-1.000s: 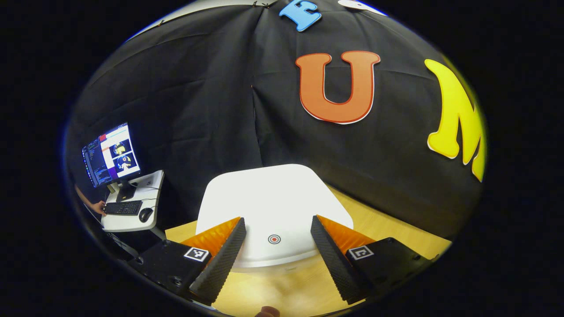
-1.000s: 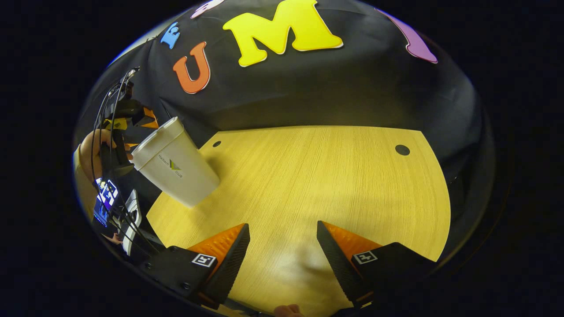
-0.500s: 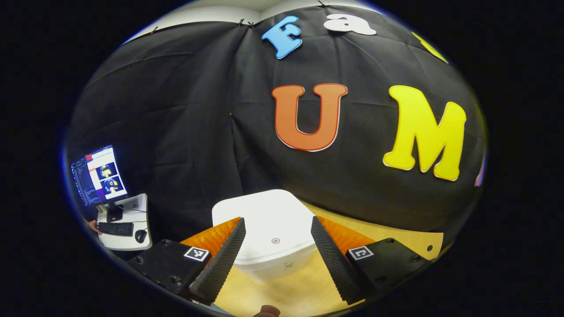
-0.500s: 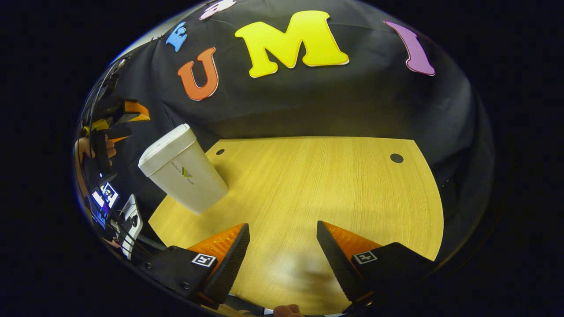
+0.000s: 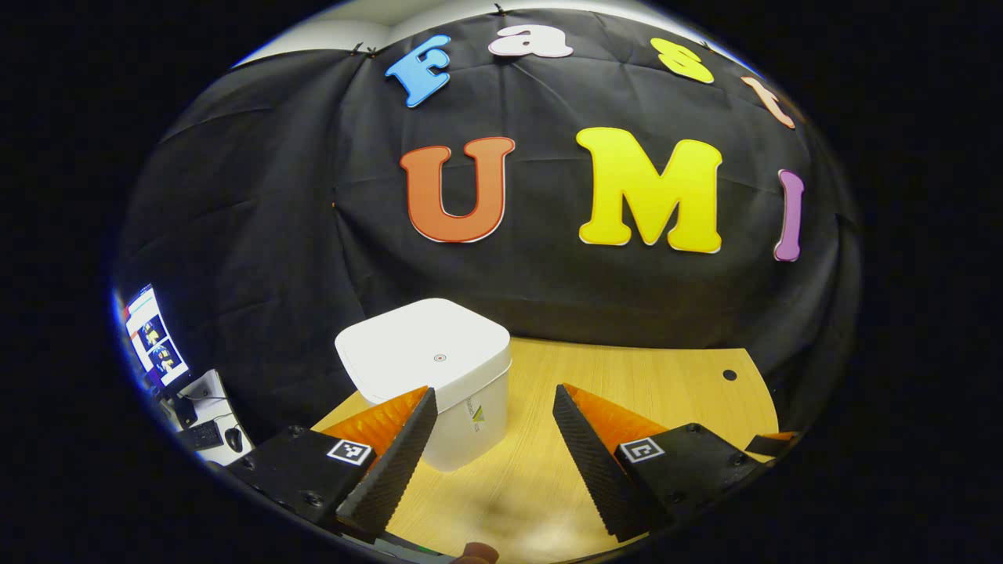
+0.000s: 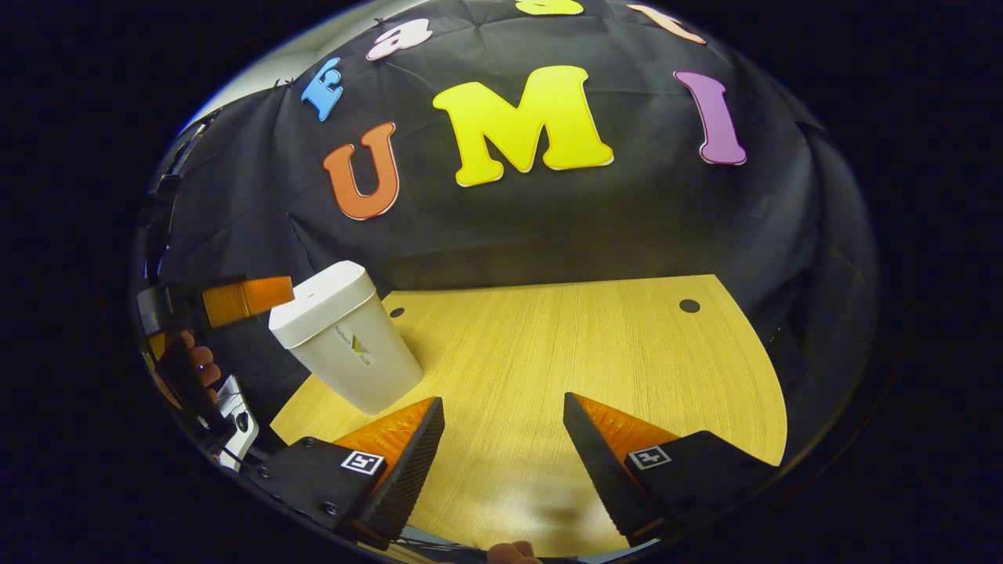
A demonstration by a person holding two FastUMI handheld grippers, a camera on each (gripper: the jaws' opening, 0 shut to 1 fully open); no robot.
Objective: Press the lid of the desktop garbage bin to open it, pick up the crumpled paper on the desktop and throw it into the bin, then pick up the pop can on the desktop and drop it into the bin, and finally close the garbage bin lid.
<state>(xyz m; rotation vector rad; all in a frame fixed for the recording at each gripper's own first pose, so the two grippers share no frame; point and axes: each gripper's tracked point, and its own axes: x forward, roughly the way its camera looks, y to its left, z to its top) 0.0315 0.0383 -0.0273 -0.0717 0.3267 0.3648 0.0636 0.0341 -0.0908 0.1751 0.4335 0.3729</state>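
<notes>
The white garbage bin (image 5: 439, 392) stands on the wooden desktop (image 5: 627, 376) with its lid (image 5: 423, 348) shut flat; a small red dot marks the lid's middle. My left gripper (image 5: 493, 388) hovers open and empty just in front of the bin, a little to its right and apart from it. In the right gripper view the bin (image 6: 353, 352) stands at the desk's far left corner. The left gripper (image 6: 258, 295) hangs beside it, level with the lid, held by a hand (image 6: 200, 368). My right gripper (image 6: 502, 398) is open and empty over bare desk (image 6: 595, 345).
The black cloth wall runs close behind the bin and the desk's far edge. Two small round holes (image 6: 689, 305) (image 6: 396, 312) sit near the back of the desktop. Off the left edge stands a side table with a monitor (image 5: 153, 345), keyboard and mouse.
My left gripper has drawn back from over the lid and swung right, so the bin now looks smaller and sits left of centre. The lid stays shut. The right gripper has tilted up slightly.
</notes>
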